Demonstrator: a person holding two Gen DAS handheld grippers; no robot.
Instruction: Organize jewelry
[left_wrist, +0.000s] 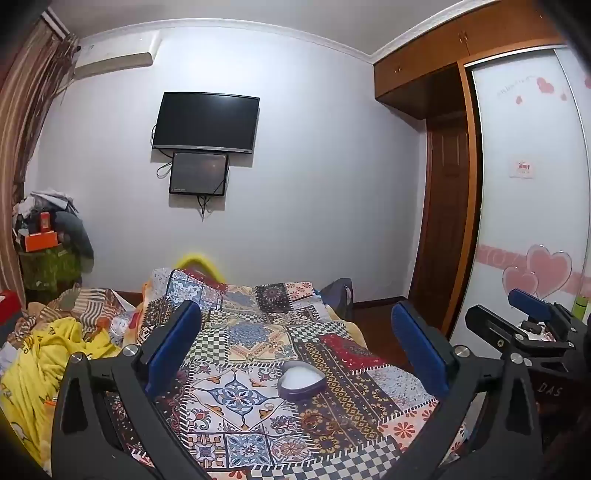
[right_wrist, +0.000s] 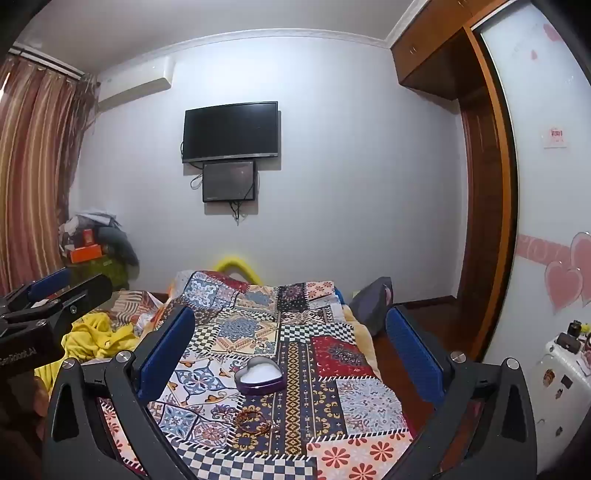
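A heart-shaped purple jewelry box (left_wrist: 301, 380) with a white lining lies open on the patchwork bedspread (left_wrist: 258, 332); it also shows in the right wrist view (right_wrist: 259, 374). A brown beaded bracelet (right_wrist: 253, 419) lies on the bedspread just in front of the box, faint in the left wrist view (left_wrist: 317, 421). My left gripper (left_wrist: 295, 354) is open and empty, held above the bed short of the box. My right gripper (right_wrist: 291, 350) is open and empty, level with it. Each gripper shows at the other's side: the right gripper (left_wrist: 532, 325) and the left gripper (right_wrist: 48, 302).
Yellow cloth (left_wrist: 55, 354) and rumpled bedding lie left of the bedspread. A wardrobe with heart stickers (left_wrist: 532, 221) stands on the right, with a white appliance (right_wrist: 561, 376) near it. A dark bag (right_wrist: 373, 299) sits on the floor beside the bed. A TV (left_wrist: 207, 122) hangs on the far wall.
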